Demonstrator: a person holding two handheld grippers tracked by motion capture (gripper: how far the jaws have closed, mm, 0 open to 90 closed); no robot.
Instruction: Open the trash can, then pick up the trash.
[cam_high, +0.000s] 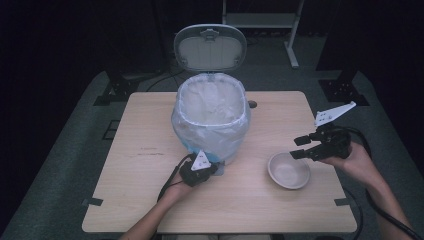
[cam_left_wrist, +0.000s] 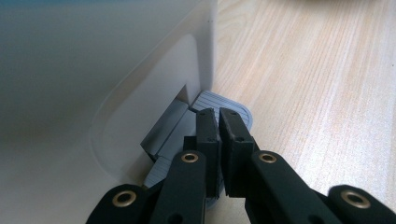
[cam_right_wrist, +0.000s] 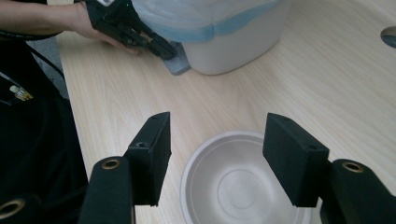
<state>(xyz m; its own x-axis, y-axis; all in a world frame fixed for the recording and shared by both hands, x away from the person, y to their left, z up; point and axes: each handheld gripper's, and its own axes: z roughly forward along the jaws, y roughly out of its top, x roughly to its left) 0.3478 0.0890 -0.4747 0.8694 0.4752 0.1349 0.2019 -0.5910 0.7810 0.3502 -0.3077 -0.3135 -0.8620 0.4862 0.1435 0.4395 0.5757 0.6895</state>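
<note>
Left tool (cam_high: 212, 169) is down low at the foot of the pedal bin (cam_high: 212, 122), jaws clenched tight together with nothing between them. In the left gripper view the tool (cam_left_wrist: 218, 112) has its two black tips pressed side by side, resting on the ribbed grey pedal (cam_left_wrist: 233, 108) that sticks out from the base of the bin (cam_left_wrist: 140, 93). The right gripper view catches the same scene from across the bench: the left tool (cam_right_wrist: 166, 50) bearing on the pedal (cam_right_wrist: 177, 65), with the person's hand behind it.

And the lid (cam_high: 210, 47) stands upright at the back of the bin, the white liner bag (cam_high: 210, 107) folded over the rim and hanging down the sides, mouth wide open.

Over to the right tool (cam_high: 296, 148), released, jaws apart and holding nothing. It hangs just above the far right edge of the bowl (cam_high: 288, 170), tips pointing left towards the bin. From its own camera the right tool (cam_right_wrist: 215, 161) frames the bowl (cam_right_wrist: 243, 182) between two well-spread black pads, neither one touching the rim. The bowl is pale, round and sits upright on the bench (cam_high: 150, 200), to the right of the bin and a little nearer the person, apart from it.
</note>
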